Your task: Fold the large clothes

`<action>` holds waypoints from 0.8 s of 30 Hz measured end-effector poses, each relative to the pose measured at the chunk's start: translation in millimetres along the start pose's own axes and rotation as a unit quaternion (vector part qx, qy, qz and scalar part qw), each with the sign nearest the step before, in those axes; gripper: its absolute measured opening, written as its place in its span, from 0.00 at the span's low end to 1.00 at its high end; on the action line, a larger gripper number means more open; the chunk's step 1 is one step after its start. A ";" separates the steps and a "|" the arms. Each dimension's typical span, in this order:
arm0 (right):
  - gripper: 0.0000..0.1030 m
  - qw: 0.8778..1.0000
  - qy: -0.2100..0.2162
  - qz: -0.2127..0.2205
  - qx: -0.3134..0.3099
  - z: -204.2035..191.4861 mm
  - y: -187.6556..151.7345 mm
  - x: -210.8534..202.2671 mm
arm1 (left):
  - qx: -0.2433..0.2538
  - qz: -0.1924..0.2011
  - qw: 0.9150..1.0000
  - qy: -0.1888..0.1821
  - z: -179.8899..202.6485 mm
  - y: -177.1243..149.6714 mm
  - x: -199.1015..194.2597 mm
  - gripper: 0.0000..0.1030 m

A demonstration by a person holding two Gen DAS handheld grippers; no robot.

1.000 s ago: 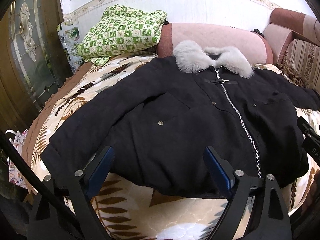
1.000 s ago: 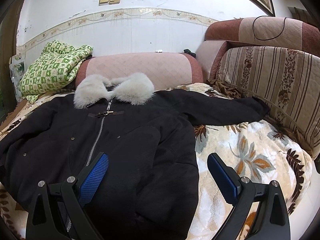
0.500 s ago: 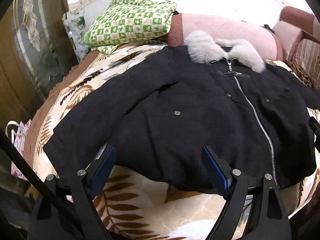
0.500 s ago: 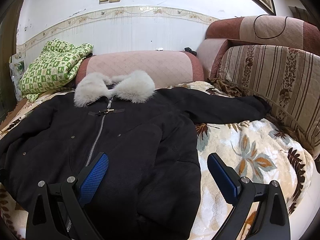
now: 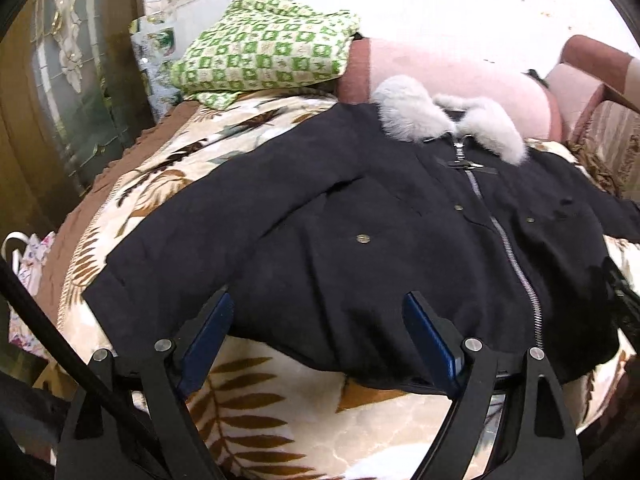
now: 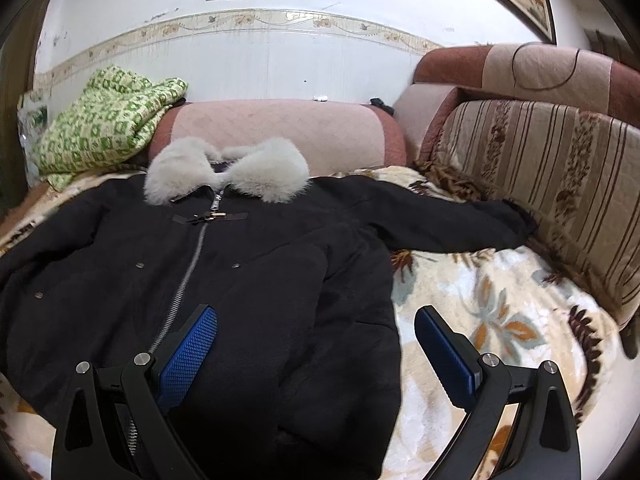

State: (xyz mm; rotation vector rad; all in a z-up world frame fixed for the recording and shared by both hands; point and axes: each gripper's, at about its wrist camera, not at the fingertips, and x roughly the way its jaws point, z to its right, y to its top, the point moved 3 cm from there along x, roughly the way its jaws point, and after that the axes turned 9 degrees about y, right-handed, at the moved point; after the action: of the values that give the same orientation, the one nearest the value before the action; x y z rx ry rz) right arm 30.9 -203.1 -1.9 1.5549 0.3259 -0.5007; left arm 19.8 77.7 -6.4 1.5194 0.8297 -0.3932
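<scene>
A black zipped coat (image 5: 360, 232) (image 6: 240, 280) with a pale fur collar (image 5: 448, 124) (image 6: 228, 174) lies face up, spread flat on a leaf-patterned blanket (image 5: 260, 408) (image 6: 480, 320). One sleeve (image 5: 208, 248) stretches toward the left edge, the other sleeve (image 6: 448, 224) reaches the striped cushion at the right. My left gripper (image 5: 318, 344) hovers open above the coat's bottom hem, nothing between its blue pads. My right gripper (image 6: 316, 344) also stands open, over the coat's lower right side and its edge.
A folded green-checked quilt (image 5: 264, 60) (image 6: 104, 120) rests at the back left against a pink bolster (image 6: 280, 132). Striped sofa cushions (image 6: 540, 184) line the right side. A wooden and glass door (image 5: 60, 100) stands at the left, with a bag (image 5: 28, 256) below it.
The left wrist view has shifted so the coat sits lower and further right, with more of the left sleeve and door showing. The right view is almost unchanged.
</scene>
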 end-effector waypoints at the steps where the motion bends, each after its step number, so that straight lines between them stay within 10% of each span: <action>1: 0.98 1.000 -0.019 -0.001 -0.014 -2.2 -0.4 0.7 | 0.003 0.000 1.000 -0.006 1.6 -0.1 -0.7 0.83; 6: 0.98 0.989 -0.114 -0.003 -0.090 -11.3 -2.8 5.2 | 0.011 0.005 1.000 -0.006 5.4 -0.1 -0.8 0.83; 24: 0.98 0.992 -0.094 -0.020 -0.080 -5.9 -2.3 5.4 | -0.009 -0.011 1.000 0.027 -28.8 11.1 8.4 0.83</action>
State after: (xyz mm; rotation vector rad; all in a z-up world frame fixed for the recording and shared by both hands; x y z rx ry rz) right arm 34.9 -197.7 -6.7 1.3367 0.2465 -0.6323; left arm 26.6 108.3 -0.1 1.5103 0.8908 -0.3618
